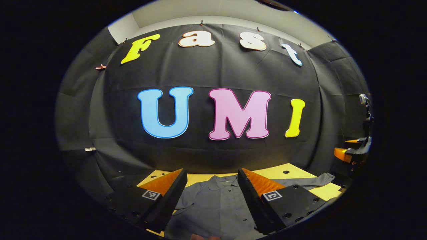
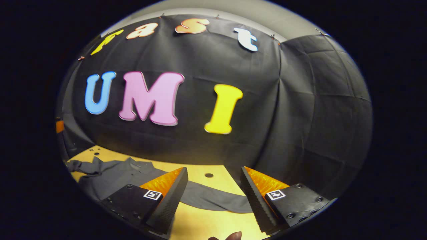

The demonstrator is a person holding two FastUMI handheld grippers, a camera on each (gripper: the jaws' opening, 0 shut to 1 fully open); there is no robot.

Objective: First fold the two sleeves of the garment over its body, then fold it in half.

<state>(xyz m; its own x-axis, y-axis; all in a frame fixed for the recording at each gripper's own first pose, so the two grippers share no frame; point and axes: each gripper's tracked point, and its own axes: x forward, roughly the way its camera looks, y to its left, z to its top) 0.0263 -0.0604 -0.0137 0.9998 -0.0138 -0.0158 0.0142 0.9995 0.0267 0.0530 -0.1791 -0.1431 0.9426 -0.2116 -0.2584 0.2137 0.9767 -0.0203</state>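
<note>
Grey shirt (image 1: 213,203) lies flat on yellow table (image 1: 300,173), sleeves spread. Left gripper (image 1: 211,181) and right gripper (image 2: 213,181) hover above, fingers wide apart, holding nothing.

Black cloth (image 1: 213,76) hangs creased across the back wall, pinned along its top edge by small clips, with a pale wall (image 1: 213,13) above. A yellow tabletop (image 2: 203,220) (drilled with a few round holes) meets it; lighting seems dim.
</note>
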